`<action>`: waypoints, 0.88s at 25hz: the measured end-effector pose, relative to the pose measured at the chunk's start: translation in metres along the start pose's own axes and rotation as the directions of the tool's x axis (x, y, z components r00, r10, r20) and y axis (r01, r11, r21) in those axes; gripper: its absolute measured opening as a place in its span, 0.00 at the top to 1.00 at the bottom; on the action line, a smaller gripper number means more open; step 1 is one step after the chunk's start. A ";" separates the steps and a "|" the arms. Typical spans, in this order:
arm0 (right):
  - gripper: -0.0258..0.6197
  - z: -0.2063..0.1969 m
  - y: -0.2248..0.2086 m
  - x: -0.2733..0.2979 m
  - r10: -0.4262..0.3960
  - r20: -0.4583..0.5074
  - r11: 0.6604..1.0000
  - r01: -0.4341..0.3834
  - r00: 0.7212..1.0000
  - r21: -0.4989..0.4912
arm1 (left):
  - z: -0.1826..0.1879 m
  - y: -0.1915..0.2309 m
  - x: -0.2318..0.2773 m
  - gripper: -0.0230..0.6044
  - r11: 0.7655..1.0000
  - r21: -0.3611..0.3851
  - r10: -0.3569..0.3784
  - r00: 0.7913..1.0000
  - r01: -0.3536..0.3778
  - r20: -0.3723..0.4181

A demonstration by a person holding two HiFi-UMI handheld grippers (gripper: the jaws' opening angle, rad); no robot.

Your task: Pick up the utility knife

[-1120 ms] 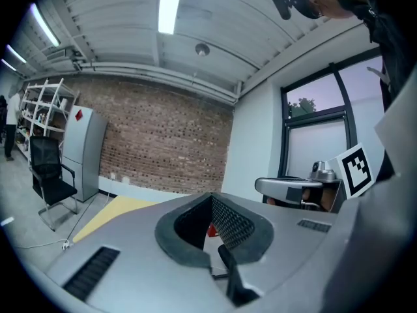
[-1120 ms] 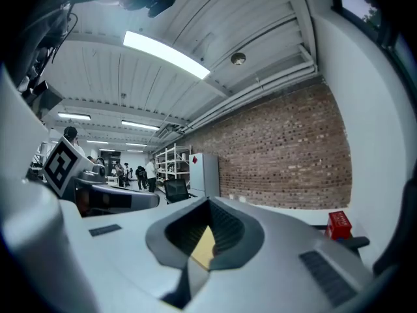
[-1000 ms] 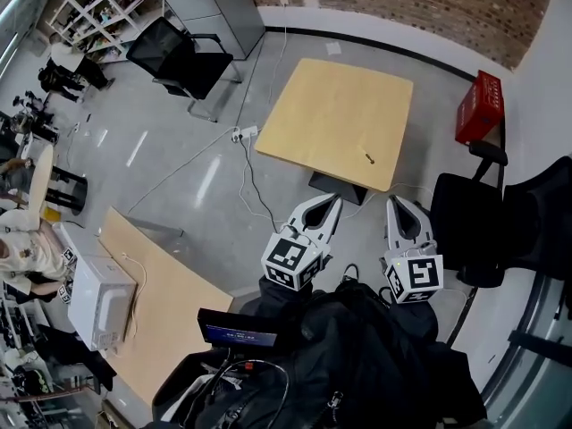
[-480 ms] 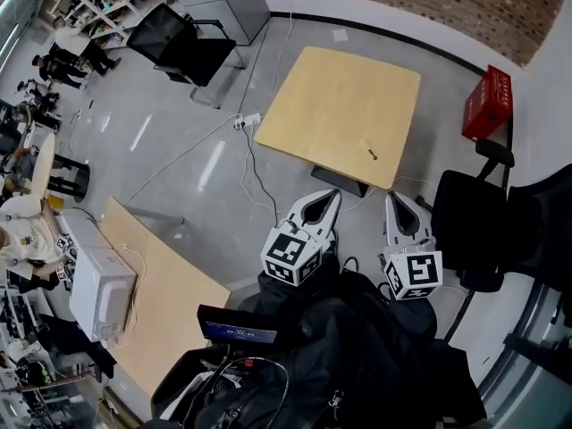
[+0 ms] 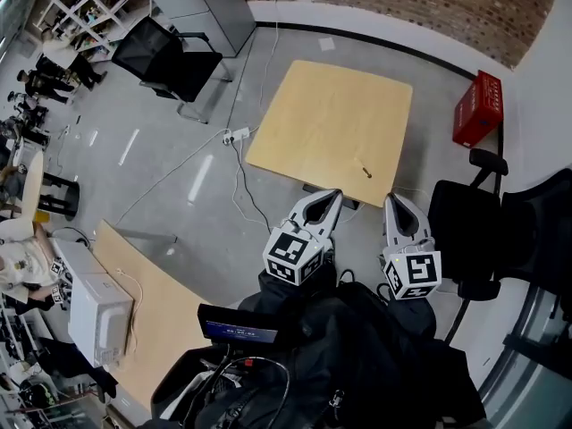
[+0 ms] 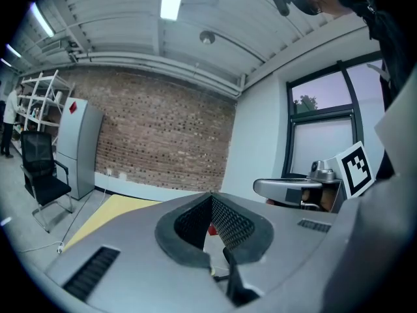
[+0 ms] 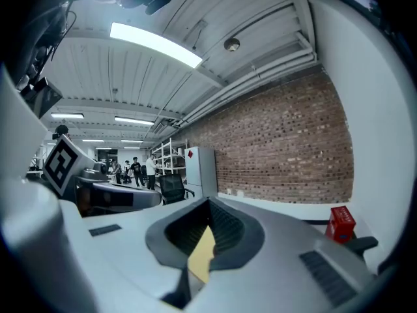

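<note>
The utility knife [image 5: 364, 169] is a small thin dark object lying near the near right edge of the light wooden square table [image 5: 322, 119]. In the head view both grippers are held low in front of the person, short of the table. My left gripper [image 5: 333, 195] points at the table's near edge, its jaws closed together with nothing between them. My right gripper [image 5: 394, 200] is just right of it, also shut and empty. The left gripper [image 6: 210, 195] and right gripper [image 7: 208, 202] views show the tips meeting. Neither gripper view shows the knife.
A red crate [image 5: 476, 108] stands on the floor right of the table. Black chairs [image 5: 465, 231] are at the right, another black chair [image 5: 170, 56] at the top left. A power strip with cables [image 5: 234, 136] lies left of the table. A second wooden tabletop [image 5: 156, 298] carries a white box [image 5: 94, 304].
The head view has shifted a little, and the table with the knife now sits slightly closer to the gripper tips. Both grippers stay shut and side by side.
</note>
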State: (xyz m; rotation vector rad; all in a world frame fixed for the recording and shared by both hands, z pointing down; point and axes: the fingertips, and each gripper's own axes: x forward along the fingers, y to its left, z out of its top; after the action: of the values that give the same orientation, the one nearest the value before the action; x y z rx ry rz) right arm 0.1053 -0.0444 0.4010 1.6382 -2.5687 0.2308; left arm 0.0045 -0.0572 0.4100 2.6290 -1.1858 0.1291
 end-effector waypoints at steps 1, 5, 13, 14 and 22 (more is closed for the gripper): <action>0.95 0.000 0.000 0.008 0.000 -0.004 1.000 0.000 1.000 0.000 | 0.001 0.008 0.004 0.96 1.000 -0.002 -0.001 1.000 0.001 -0.003; 0.95 -0.006 0.000 0.041 0.005 -0.030 1.000 -0.004 1.000 0.002 | -0.001 0.036 0.021 0.96 1.000 -0.008 -0.009 1.000 0.009 -0.022; 0.95 -0.021 -0.002 0.101 -0.017 -0.094 1.000 0.017 0.995 0.002 | -0.019 0.088 0.053 0.96 0.998 -0.057 -0.041 0.994 0.036 -0.103; 0.95 -0.024 -0.002 0.107 -0.016 -0.108 1.000 0.016 0.994 0.002 | -0.024 0.093 0.057 0.96 0.997 -0.069 -0.047 0.991 0.039 -0.126; 0.95 -0.061 -0.010 0.136 -0.024 -0.228 1.000 0.027 0.973 0.013 | -0.062 0.121 0.089 0.96 0.987 -0.149 -0.097 0.965 0.061 -0.243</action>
State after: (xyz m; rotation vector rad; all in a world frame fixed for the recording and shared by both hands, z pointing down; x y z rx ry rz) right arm 0.0565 -0.1597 0.4823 1.5479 -2.3801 0.4133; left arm -0.0248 -0.1822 0.5092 2.4468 -0.9674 0.3386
